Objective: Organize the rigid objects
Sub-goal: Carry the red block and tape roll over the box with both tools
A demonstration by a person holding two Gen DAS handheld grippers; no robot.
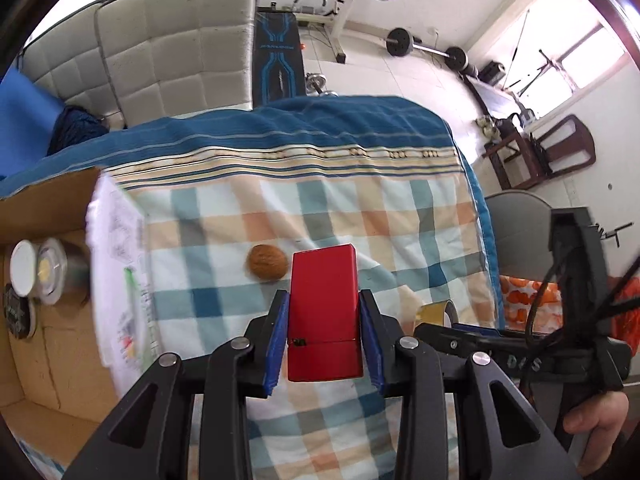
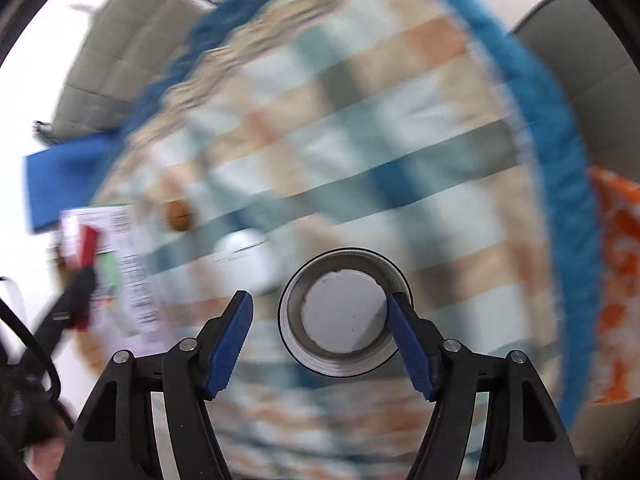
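Checked cloth (image 1: 320, 208) in pale blue, peach and grey squares, edged with a blue striped band, covers the table; behind it stand grey quilted chair backs (image 1: 176, 52), and barbells (image 1: 428, 46) lie on the white tiled floor of a bright room.

Pinched between the blue ribbed pads of the left gripper (image 1: 325, 334) is a red box (image 1: 324, 312), smooth, rectangular and glossy, held upright above the cloth. Just beyond it lies a brown walnut (image 1: 267, 267), rough and oval. Further left sits a cardboard box (image 1: 44, 352) with a white printed flap, holding a small metal tin (image 1: 52, 276) and a white round lid (image 1: 23, 267).

The right gripper (image 2: 320, 336) stands with its fingers spread wide; a round metal tin (image 2: 345, 312) with a pale disc inside lies between them, its rim touching the right pad while the left pad stays apart from it. The surroundings in this view are smeared by blur, though the walnut (image 2: 178, 214) shows as a brown spot to the left.
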